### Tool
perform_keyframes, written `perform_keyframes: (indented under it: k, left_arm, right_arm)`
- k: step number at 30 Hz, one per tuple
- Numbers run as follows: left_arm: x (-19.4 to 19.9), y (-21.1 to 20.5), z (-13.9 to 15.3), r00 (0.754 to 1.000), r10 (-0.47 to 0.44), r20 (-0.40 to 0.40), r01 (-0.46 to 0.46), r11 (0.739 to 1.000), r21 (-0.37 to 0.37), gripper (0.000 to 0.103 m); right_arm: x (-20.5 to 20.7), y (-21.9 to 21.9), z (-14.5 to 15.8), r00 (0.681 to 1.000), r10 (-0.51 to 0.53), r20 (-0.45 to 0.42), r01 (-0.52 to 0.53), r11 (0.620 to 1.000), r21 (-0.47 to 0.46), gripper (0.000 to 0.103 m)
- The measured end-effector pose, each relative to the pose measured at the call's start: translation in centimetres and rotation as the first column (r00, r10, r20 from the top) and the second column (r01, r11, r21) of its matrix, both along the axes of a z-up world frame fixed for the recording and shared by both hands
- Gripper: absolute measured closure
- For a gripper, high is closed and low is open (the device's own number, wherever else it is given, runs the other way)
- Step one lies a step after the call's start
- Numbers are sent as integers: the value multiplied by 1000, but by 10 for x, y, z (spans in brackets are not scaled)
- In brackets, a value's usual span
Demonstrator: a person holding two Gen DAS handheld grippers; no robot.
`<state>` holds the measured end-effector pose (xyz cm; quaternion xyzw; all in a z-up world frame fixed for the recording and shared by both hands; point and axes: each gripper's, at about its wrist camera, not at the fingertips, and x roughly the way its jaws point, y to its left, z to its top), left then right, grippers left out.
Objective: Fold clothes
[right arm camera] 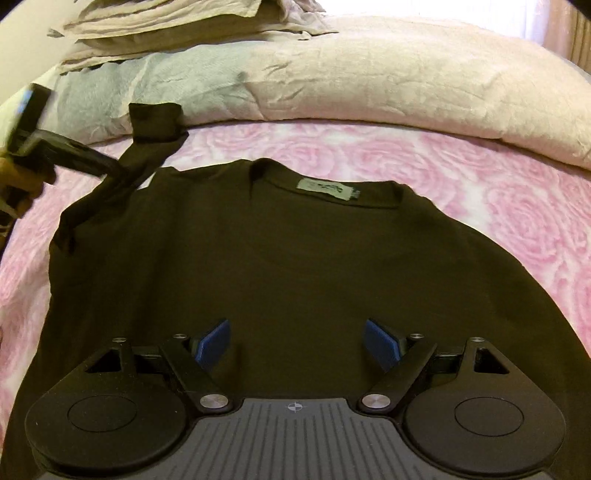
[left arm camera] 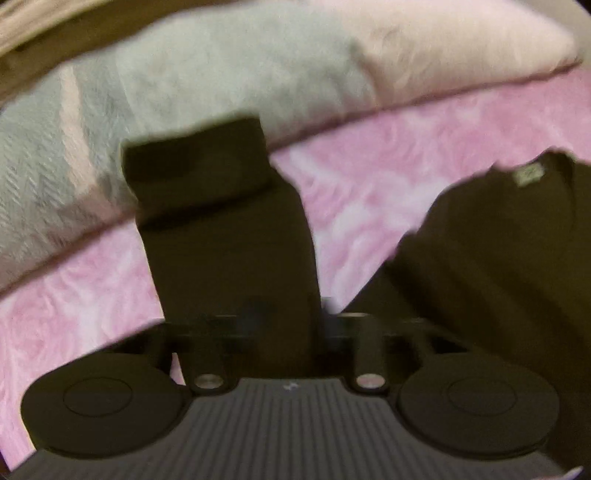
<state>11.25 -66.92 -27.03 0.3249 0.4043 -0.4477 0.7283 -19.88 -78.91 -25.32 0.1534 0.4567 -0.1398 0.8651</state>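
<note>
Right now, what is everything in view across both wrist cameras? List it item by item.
black sweatshirt: one, spread flat on the bedspread, neck label up, left sleeve lifted
bedspread: one, pink rose pattern, covers the bed
quilt: one, beige and grey-blue, bunched behind the sweatshirt
folded linens: a beige stack, far left on the quilt
left gripper: one, black, shut on the sleeve
right gripper: one, blue pads, open over the sweatshirt's body

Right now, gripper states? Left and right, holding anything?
Left gripper: shut on the sleeve of the black shirt, lifted.
Right gripper: open, holding nothing, over the shirt.
</note>
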Motion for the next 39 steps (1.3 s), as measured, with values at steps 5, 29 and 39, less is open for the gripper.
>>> perform_keyframes:
  k: [5,29,39]
  left_arm:
    - [17,79,58,966,236,107,-221,965,-139,100]
    - [9,302,144,767,558,-316,-641,691,-333,71]
    - [-25,299,182,890,456,-5,-452,880,-145,69]
  right_arm:
    - [0,22,18,1000,7,14,-7,1000,-3,21]
    - [-31,137,67,988,153,11,-154,985,81,20]
    - [-80,149,89,989,141,49,-145,984,100,20]
